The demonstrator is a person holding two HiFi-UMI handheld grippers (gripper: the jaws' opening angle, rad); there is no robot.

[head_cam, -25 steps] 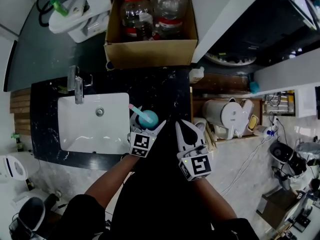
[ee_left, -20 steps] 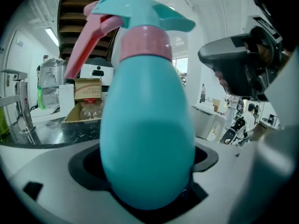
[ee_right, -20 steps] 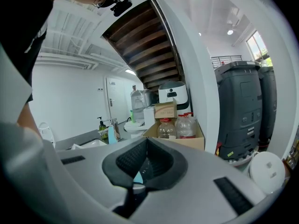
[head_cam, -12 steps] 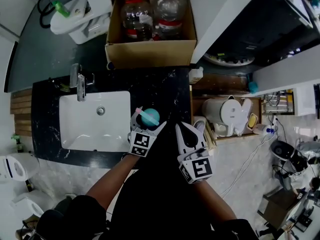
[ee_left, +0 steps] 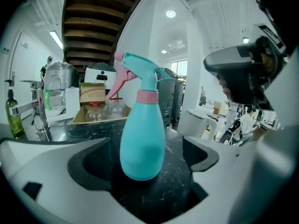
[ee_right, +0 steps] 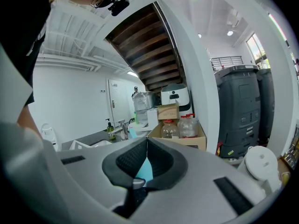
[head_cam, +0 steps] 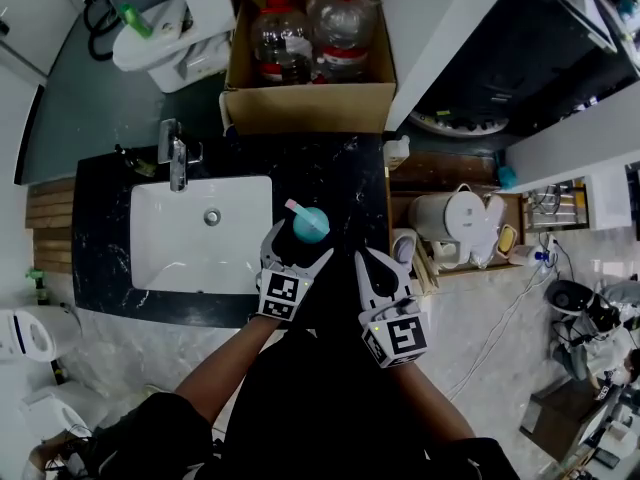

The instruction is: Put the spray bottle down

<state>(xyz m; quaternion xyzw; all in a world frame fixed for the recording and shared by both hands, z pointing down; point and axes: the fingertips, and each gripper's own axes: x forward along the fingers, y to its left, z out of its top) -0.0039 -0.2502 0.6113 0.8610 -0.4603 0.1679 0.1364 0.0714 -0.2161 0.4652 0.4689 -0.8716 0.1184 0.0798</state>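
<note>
The teal spray bottle (head_cam: pixel 310 224) with a pink trigger stands upright on the black marble counter (head_cam: pixel 345 183), just right of the sink. In the left gripper view the spray bottle (ee_left: pixel 142 143) rests on its base with a gap to each jaw. My left gripper (head_cam: pixel 298 244) is open just short of the bottle and holds nothing. Beside it, my right gripper (head_cam: pixel 378 264) is shut and empty, its tips meeting. In the right gripper view a teal sliver of the spray bottle (ee_right: pixel 145 172) shows through the hollow of the right gripper (ee_right: pixel 146 141).
A white sink (head_cam: pixel 200 253) with a chrome faucet (head_cam: pixel 177 158) fills the counter's left half. Behind the counter, a cardboard box (head_cam: pixel 305 106) holds clear jars. To the right, lower down, a shelf carries a white kettle (head_cam: pixel 445 228) and small items.
The left gripper has let go of the spray bottle and drawn back toward the counter's front edge. The bottle now stands free. The right gripper has stayed shut beside it.
</note>
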